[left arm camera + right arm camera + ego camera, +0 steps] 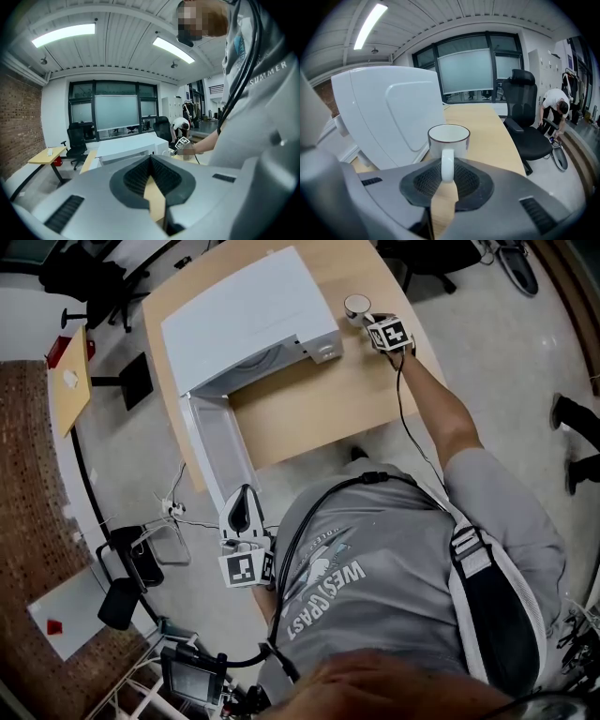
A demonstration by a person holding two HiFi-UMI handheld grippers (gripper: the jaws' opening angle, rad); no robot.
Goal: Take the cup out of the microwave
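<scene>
A white cup [357, 306] with a dark rim stands at the far right of the wooden table [319, 413], just right of the white microwave [248, 320]. My right gripper [368, 319] is shut on its handle. In the right gripper view the cup [449, 137] is upright over the tabletop, its handle between my right gripper's [447, 172] pads. The microwave door [214, 442] hangs open past the table's near edge. My left gripper [242, 495] hovers off the table beside that door, and in its own view the left gripper [151, 160] is shut on nothing.
A black office chair [527, 122] stands past the table's right end, and a person [555, 110] bends over behind it. A small yellow desk [70, 381] and another chair [80, 277] stand on the left. Cables and black gear [150, 549] lie on the floor near my left gripper.
</scene>
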